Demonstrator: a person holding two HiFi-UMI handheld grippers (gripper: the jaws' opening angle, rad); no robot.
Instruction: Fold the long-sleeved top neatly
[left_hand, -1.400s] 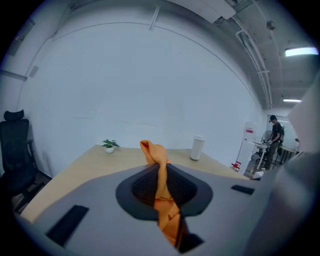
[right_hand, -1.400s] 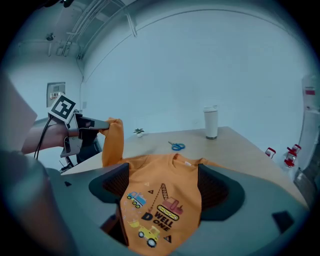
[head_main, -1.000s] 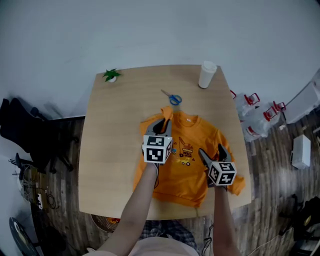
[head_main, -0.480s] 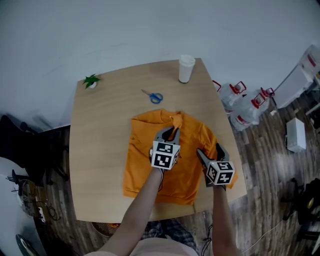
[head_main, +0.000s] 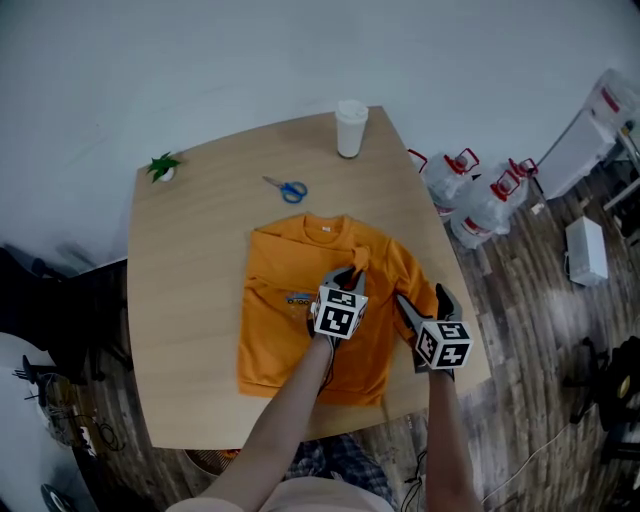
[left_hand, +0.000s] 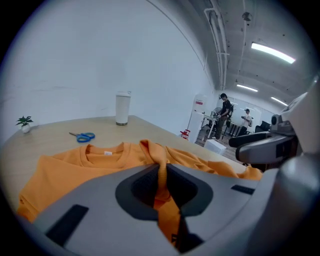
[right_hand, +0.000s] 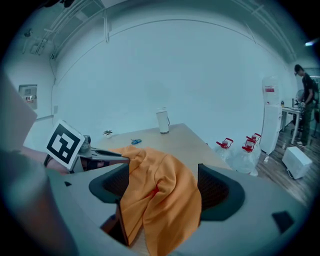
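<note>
Judging the risks first, we have the left gripper nearly closed on a thin strip of the orange top. It is probably a sleeve end. The strip rises out of the narrow slit between the jaws and joins the rest of the garment just ahead of them. The right gripper stands much wider, and a thick bunch of fabric fills the gap between its jaws and touches both pads. We read that as a grip on the other sleeve side. Most of the top lies flat on the table, spreading ahead of and to the left of the left jaws.

The thin pinch worries us most. So little cloth sits between the left jaws that a tug could pull it free, and the sleeve would drop short of where it should land. The right grip has the opposite problem. Its bunch is loose and crumpled, so setting it down as it is would likely leave lumps and a crooked edge instead of a clean fold.

Both grippers are close together over the same side of the garment. If we pull them in different directions, the flat part beneath the jaws could drag and the tidy left edge could be undone. The right jaws are also near the table's edge, so any slack let go there may slide off.

The scissors and the cup lie well beyond both jaws, so we see little risk from them.
</note>
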